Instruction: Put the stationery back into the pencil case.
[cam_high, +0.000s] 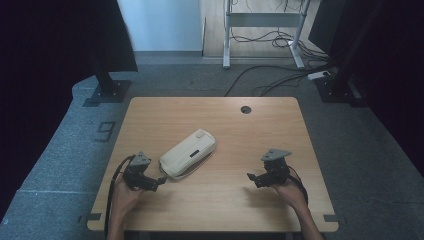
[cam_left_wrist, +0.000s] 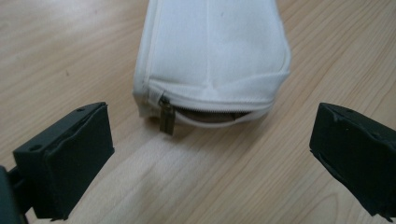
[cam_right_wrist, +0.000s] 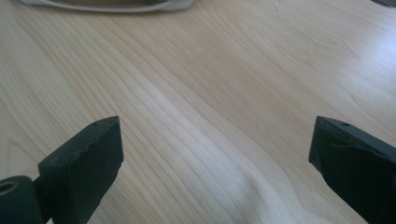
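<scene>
High view, pouch: the white zip pouch (cam_high: 188, 153) lies flat on the table (cam_high: 280, 130), just beyond the left gripper (cam_high: 161, 180) and well apart from the right gripper (cam_high: 250, 176), off toward the left one.
High view, long axis: runs diagonally, its near end toward the left gripper, its far end away and toward the right-hand side.
High view, progress: nothing gripped; the work looks barely begun, judging by the free pouch.
Left gripper view, tongs: spread wide, pads empty, the pouch's near end straight ahead between their lines.
Left gripper view, zip: the brass zip pull (cam_left_wrist: 166, 118) hangs at this end, toward the left jaw; the zipper gapes partly open.
Right gripper view, tongs: spread, over bare wood; the pouch edge (cam_right_wrist: 116, 4) lies far ahead.
Left to do: probably pinch the pull and work the zipper.
</scene>
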